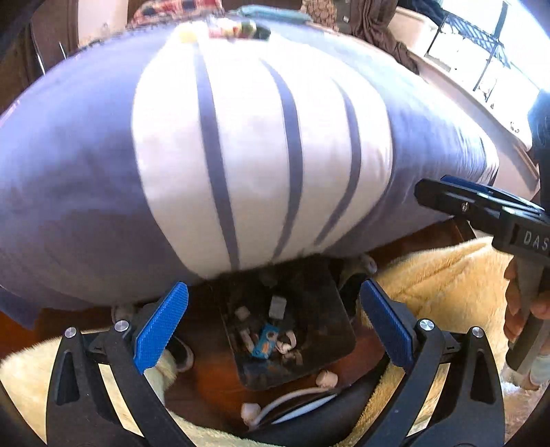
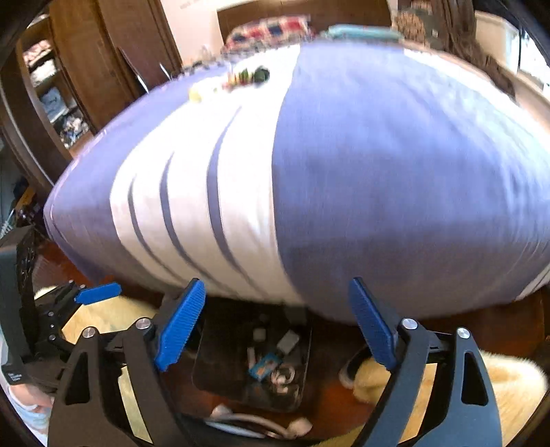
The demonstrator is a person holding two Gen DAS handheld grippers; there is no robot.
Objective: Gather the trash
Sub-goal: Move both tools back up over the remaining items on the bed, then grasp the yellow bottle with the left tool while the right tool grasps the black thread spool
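Below both grippers, on the dark wooden floor [image 1: 206,388], lies a black tray [image 1: 330,330] holding the collected trash [image 1: 264,345]: a blue wrapper, a grey scrap and several pale crumpled bits. It sits at the near foot of a bed covered by a purple sheet with a white, striped band [image 1: 240,154]. More small coloured items [image 1: 233,29], blurred, rest at the far end of the bed. Left gripper [image 1: 273,319]: blue ribbed pads stand wide apart with nothing between them, framing the tray from above. Right gripper [image 2: 276,325]: pads likewise spread wide and empty, the tray visible in the gap; from the left wrist view its black body enters from the right edge, held by a hand [image 1: 515,309]. Yellow fleece blanket [image 1: 447,289] lies on the floor to the right of the tray, and more at the near left. White cable with plugs [image 1: 288,399] lies just near the tray's front edge.
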